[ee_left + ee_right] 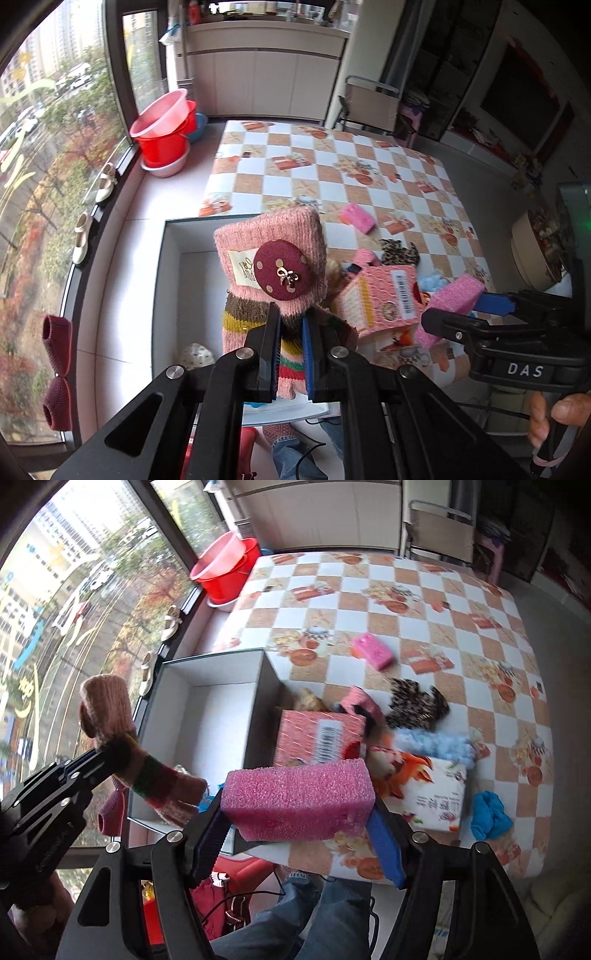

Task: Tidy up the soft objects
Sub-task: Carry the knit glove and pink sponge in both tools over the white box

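My left gripper (291,328) is shut on a pink knitted sock (271,266) with coloured stripes and a maroon button patch, held upright above the open white box (168,295). The sock also shows in the right wrist view (110,716), over the box (218,720). My right gripper (299,827) is shut on a pink sponge block (299,799), held above the table's near edge beside the box. In the left wrist view the right gripper (476,314) and sponge (454,299) appear at the right.
On the checkered table (424,602) lie a pink tissue pack (317,734), a second pink sponge (373,651), a leopard-print cloth (413,703), a blue fluffy item (436,744), a printed pack (432,794) and a blue cloth (489,814). Red basins (164,129) stand by the window.
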Tool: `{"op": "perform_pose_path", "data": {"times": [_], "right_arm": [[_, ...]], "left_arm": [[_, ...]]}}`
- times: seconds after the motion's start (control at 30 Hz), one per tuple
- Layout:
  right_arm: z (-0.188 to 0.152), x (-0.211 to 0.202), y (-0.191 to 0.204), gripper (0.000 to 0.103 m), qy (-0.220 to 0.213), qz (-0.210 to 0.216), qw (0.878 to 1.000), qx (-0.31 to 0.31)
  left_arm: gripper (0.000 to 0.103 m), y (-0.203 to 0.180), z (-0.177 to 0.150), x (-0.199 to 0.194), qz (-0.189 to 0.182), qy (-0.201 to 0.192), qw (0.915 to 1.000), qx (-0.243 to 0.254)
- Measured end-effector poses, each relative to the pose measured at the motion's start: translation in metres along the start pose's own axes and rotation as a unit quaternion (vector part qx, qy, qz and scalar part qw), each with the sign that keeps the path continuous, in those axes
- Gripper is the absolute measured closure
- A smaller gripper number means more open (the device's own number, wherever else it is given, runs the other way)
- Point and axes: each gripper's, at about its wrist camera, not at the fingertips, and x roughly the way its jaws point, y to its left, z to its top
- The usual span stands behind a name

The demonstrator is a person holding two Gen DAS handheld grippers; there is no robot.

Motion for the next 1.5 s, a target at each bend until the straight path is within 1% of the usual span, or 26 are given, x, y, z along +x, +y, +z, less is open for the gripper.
{"op": "perform_pose_path", "data": {"times": [0.2,0.43,0.57,0.67,0.8,0.93,1.13,1.27,1.5], "right_arm": [[0.022,0.012,0.043,0.032,0.001,0.010,0.998,-0.057],[0.044,0.032,0.078,0.032,0.010,0.017,0.995,-0.101],[0.056,0.046,0.090,0.032,0.015,0.019,0.993,-0.114],[0.064,0.056,0.095,0.032,0.022,0.021,0.993,-0.115],[0.076,0.071,0.095,0.032,0.033,0.018,0.993,-0.110],[0.088,0.085,0.092,0.032,0.042,0.025,0.993,-0.104],[0.102,0.107,0.092,0.032,0.063,0.025,0.993,-0.096],[0.107,0.118,0.093,0.032,0.067,0.023,0.993,-0.095],[0.111,0.134,0.091,0.032,0.077,0.019,0.992,-0.096]], "left_arm": [[0.092,0.033,0.003,0.002,0.027,-0.006,0.9993,-0.025],[0.092,0.059,0.012,0.016,0.057,-0.007,0.9977,-0.035],[0.092,0.071,0.015,0.033,0.064,0.009,0.9969,-0.045],[0.092,0.078,0.018,0.048,0.065,0.025,0.9962,-0.053],[0.092,0.086,0.023,0.068,0.060,0.048,0.9949,-0.066],[0.092,0.095,0.027,0.086,0.052,0.069,0.9927,-0.085],[0.092,0.097,0.034,0.110,0.060,0.096,0.9903,-0.081],[0.092,0.100,0.035,0.125,0.059,0.112,0.9881,-0.088],[0.092,0.104,0.037,0.142,0.060,0.128,0.9851,-0.098]]}}
